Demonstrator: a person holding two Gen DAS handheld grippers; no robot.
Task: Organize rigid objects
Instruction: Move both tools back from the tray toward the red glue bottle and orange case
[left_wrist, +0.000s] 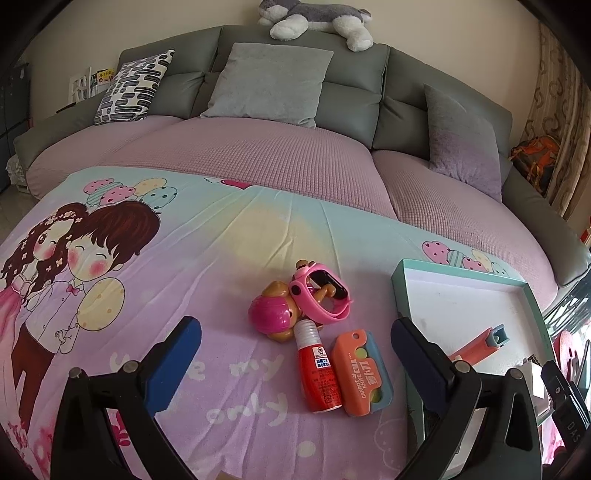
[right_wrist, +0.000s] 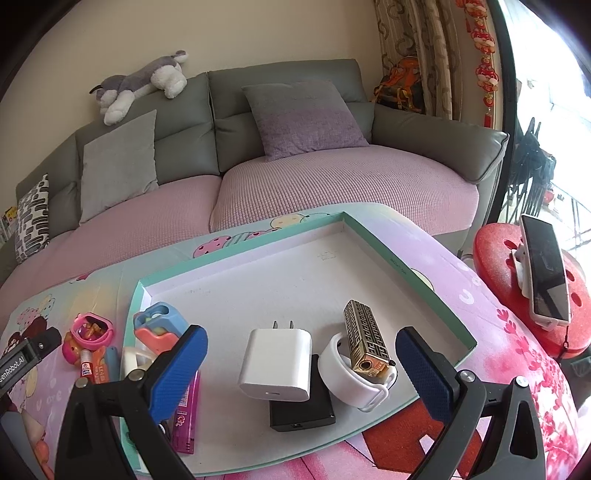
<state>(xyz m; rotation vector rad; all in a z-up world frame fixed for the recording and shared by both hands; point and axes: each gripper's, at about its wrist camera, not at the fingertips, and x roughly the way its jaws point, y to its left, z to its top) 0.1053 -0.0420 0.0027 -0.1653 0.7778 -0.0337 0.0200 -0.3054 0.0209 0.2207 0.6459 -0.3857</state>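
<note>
Both grippers are held wide open, nothing gripped — the left gripper (left_wrist: 295, 354) above the red bottle (left_wrist: 318, 369), the right gripper (right_wrist: 301, 358) over the charger (right_wrist: 275, 365) in the tray (right_wrist: 406, 254).

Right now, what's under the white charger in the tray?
A black box lies under the white charger, its near end sticking out onto the tray floor. The covered part of it can't be seen.

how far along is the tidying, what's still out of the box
Done: white charger, black block, brass lighter and others lie in the teal box. In hand: nothing; left gripper and right gripper are open. Left: red bottle, orange knife toy, pink watch, doll.
</note>
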